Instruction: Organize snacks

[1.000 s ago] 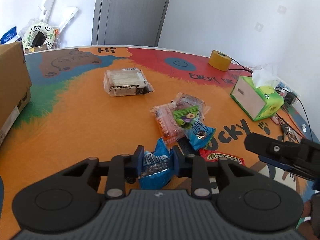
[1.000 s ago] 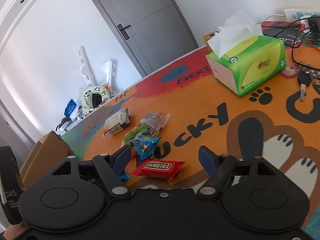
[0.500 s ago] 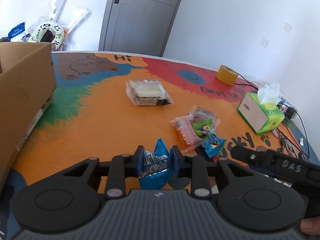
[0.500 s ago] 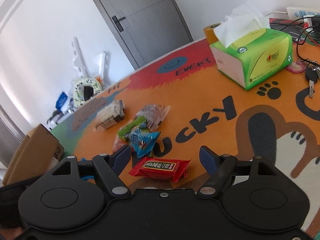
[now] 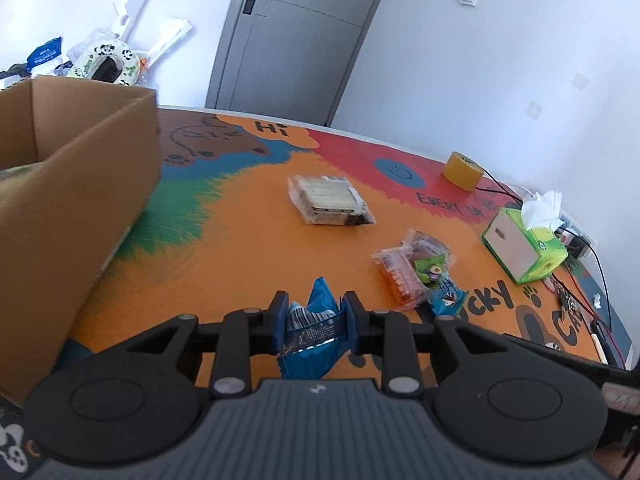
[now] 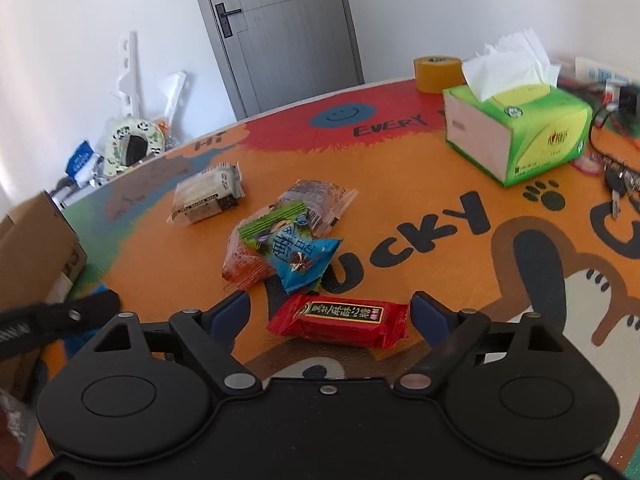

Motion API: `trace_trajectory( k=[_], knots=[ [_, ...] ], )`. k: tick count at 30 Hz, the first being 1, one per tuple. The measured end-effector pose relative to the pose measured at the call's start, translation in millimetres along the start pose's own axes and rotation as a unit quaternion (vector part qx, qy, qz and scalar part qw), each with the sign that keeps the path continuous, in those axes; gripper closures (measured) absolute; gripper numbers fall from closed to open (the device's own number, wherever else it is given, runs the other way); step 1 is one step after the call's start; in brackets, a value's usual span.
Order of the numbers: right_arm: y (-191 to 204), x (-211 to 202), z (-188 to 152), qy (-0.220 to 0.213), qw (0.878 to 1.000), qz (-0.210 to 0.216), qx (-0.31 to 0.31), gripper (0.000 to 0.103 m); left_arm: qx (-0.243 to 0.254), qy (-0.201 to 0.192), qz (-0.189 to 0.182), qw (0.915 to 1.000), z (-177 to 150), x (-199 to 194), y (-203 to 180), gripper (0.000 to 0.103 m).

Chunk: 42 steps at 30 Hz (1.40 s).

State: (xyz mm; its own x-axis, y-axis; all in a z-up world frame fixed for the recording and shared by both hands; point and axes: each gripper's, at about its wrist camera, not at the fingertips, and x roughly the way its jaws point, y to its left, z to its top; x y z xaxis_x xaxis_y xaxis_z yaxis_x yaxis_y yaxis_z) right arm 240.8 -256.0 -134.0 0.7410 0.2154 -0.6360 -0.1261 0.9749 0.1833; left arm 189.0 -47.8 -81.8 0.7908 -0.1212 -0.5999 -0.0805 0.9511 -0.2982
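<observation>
Now the cardboard box [image 5: 76, 216] fills far more of the left wrist view than a moment ago, its open top in sight at the left, which suggests that the left gripper [image 5: 313, 322] is carrying its load toward that box as the place where snacks are gathered. That gripper is clenched on a small blue snack packet [image 5: 310, 332], crumpled between the pads, standing roughly upright with one pointed corner up and clear of the printed tablecloth [image 5: 248, 248]. On the other side, the right gripper [image 6: 330, 314] has just been opening its jaws, and they now stand wide to either side of a red snack bar [image 6: 340, 320] without pressing on it; the bar lies flat on the cloth, near the front of the table. Its long axis runs across the right wrist view, from pad to pad, so the jaws would close on its short ends rather than its long flanks unless the wrist rolls. Just beyond it lies a loose heap of wrappers, a blue candy packet [image 6: 302, 258] on top, and farther back a clear-wrapped biscuit pack [image 6: 206, 198] sits apart. The wider jaws suggest a pick of the red bar is next.
</observation>
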Motion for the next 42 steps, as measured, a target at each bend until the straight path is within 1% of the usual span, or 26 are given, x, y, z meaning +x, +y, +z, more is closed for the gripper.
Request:
trace_trajectory(
  k=[1,2,3,4,5,6,7,8,9,10,11,12,14,15,21,26,29,35,38,39,42],
  knots=[
    [4,1,-1,0.0,1.0,-0.009,-0.008,0.016,-0.001,-0.002,0.001,1.0,0,-2,2,0.075],
    [6,2,-2,-0.003,1.0,-0.018,-0.013,0.019,-0.002,-0.004,0.003,1.0,0,-4,4,0.075],
    [8,1,-2,-0.005,0.999,-0.027,-0.016,0.03,-0.004,-0.005,0.006,1.0,0,-6,5,0.075],
    [8,0,-2,-0.006,0.999,-0.035,-0.021,0.035,-0.004,-0.006,0.007,0.9999,0,-8,7,0.075],
    [7,-1,-1,-0.005,0.999,-0.031,-0.018,0.036,-0.004,-0.007,0.009,0.9999,-1,-10,8,0.075],
    [5,-3,0,-0.006,1.0,-0.025,-0.013,0.049,-0.005,-0.008,0.011,0.9999,-1,-12,9,0.075],
    [3,-5,1,-0.005,1.0,-0.02,-0.007,0.057,-0.006,-0.009,0.012,0.9999,0,-14,10,0.075],
    [1,-8,2,-0.003,1.0,-0.012,0.001,0.057,-0.008,-0.01,0.013,0.9998,0,-15,11,0.075],
    [1,-9,1,-0.003,1.0,-0.007,0.004,0.064,-0.009,-0.012,0.014,0.9998,1,-17,11,0.075],
    [1,-13,1,-0.008,1.0,-0.004,0.005,0.072,-0.008,-0.015,0.013,0.9998,1,-19,10,0.075],
    [1,-17,1,-0.013,1.0,-0.004,0.003,0.078,-0.007,-0.018,0.012,0.9997,2,-21,9,0.075],
    [1,-18,2,-0.009,1.0,0.0,0.005,0.097,-0.005,-0.02,0.011,0.9997,2,-23,9,0.075],
    [-1,-20,2,-0.004,1.0,0.022,0.014,0.1,-0.004,-0.024,0.01,0.9997,2,-27,7,0.075],
    [0,-21,1,-0.005,1.0,0.022,0.011,0.102,-0.003,-0.026,0.009,0.9996,2,-30,6,0.075],
    [1,-29,-8,-0.001,0.999,0.039,0.014,0.102,-0.004,-0.031,0.01,0.9994,-1,-38,8,0.075],
    [-12,-40,-9,-0.001,0.996,0.082,0.046,0.102,-0.009,-0.037,0.015,0.9992,-2,-45,10,0.075],
    [-18,-45,-7,-0.003,0.993,0.099,0.058,0.102,-0.009,-0.042,0.017,0.9989,-2,-49,11,0.075],
    [-16,-46,-7,-0.005,0.992,0.11,0.058,0.102,-0.012,-0.039,0.02,0.999,-4,-49,15,0.075],
    [-9,-40,-8,0.015,0.992,0.114,0.058,0.086,-0.014,-0.036,0.017,0.9991,-4,-47,17,0.075],
    [-6,-40,-8,0.017,0.992,0.114,0.058,0.077,-0.015,-0.035,0.015,0.9991,-4,-46,18,0.075],
    [6,-39,-9,0.028,0.994,0.091,0.044,0.075,-0.017,-0.035,0.012,0.9992,-4,-45,23,0.075]
  ],
)
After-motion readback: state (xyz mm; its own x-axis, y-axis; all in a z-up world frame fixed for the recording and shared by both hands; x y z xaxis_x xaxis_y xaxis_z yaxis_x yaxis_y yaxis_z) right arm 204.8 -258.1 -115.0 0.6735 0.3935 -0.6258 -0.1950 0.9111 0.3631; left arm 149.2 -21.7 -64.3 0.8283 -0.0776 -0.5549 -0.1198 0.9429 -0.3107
